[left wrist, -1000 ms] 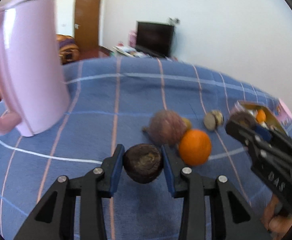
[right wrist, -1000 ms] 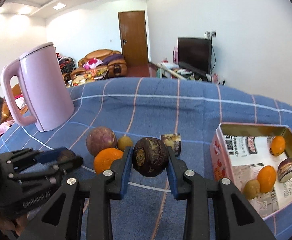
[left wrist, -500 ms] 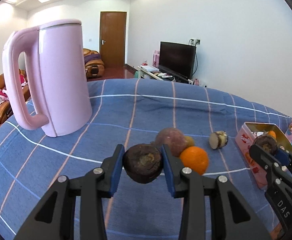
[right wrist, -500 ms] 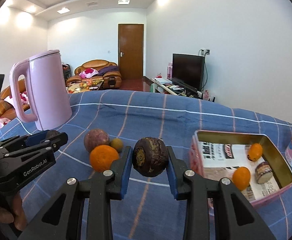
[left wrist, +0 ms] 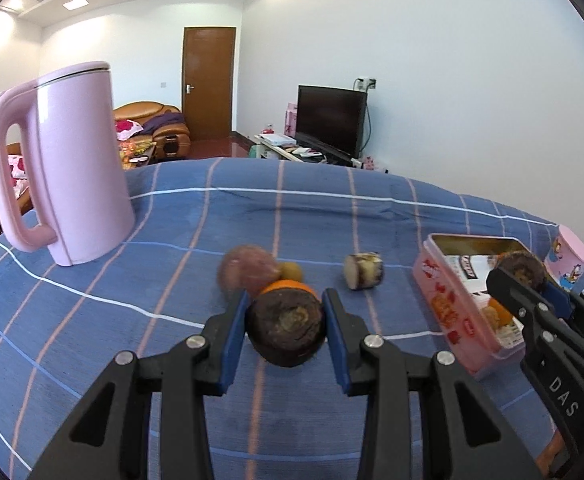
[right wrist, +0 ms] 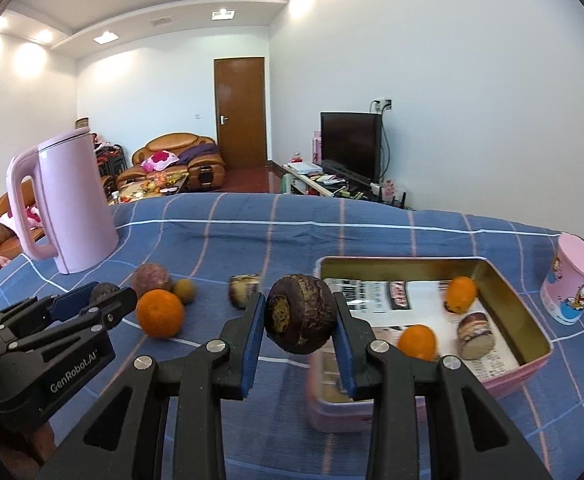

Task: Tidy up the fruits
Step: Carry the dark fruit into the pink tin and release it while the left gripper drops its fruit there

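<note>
Your left claw point(left wrist: 285, 330) is clamped on a dark brown round fruit point(left wrist: 285, 332), held above the blue checked table point(left wrist: 211, 216). Your right claw point(right wrist: 298, 322) grips a second dark brown fruit point(right wrist: 300, 314) of the same kind, raised at the near left corner of the pink tin point(right wrist: 532, 320).

Inside that tin, on printed paper, you have three pieces showing: two small oranges, one at 12 o'clock point(right wrist: 460, 294) and one at 7 o'clock point(right wrist: 416, 342), and a cut brown chunk point(right wrist: 476, 334) at 5 o'clock. Part of the tin floor is hidden behind your right claw.

Loose on the table you can count four things: one large orange point(right wrist: 160, 314), one purplish round fruit point(right wrist: 151, 279) at its 11 o'clock, one small olive-green fruit point(right wrist: 183, 290) touching it, and one cut brown piece point(right wrist: 243, 289) between this group and the tin.

One pink kettle point(right wrist: 71, 208) stands at 10 o'clock, and one pink cartoon cup point(right wrist: 574, 282) stands at 3 o'clock of the tin.
</note>
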`<act>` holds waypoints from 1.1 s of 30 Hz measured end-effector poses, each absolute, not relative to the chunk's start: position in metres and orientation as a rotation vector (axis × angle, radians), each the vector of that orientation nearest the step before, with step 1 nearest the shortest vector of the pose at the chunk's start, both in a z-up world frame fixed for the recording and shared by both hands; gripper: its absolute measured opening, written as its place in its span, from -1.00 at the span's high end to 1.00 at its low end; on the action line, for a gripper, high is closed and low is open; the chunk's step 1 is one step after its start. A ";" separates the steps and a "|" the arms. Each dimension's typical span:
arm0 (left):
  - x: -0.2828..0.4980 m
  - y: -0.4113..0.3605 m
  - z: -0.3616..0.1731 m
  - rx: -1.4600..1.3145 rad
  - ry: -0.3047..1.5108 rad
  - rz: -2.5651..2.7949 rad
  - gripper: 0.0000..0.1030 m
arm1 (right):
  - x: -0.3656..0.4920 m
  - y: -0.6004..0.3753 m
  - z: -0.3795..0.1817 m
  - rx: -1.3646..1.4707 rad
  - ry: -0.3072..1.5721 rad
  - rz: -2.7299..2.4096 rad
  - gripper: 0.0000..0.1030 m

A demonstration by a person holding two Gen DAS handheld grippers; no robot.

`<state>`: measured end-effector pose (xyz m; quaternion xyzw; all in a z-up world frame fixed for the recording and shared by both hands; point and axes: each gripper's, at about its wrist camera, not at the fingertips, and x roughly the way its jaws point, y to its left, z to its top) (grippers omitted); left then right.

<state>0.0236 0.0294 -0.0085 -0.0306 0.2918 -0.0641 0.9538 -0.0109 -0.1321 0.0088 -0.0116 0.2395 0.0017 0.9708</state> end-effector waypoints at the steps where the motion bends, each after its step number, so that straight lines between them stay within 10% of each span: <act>1: 0.023 0.026 -0.008 -0.060 0.593 -0.133 0.24 | -0.012 -0.135 0.009 -0.022 0.482 0.000 0.32; 33: 0.015 -0.088 0.013 -0.041 0.545 -0.293 0.24 | -0.026 -0.240 0.028 0.014 0.407 -0.153 0.32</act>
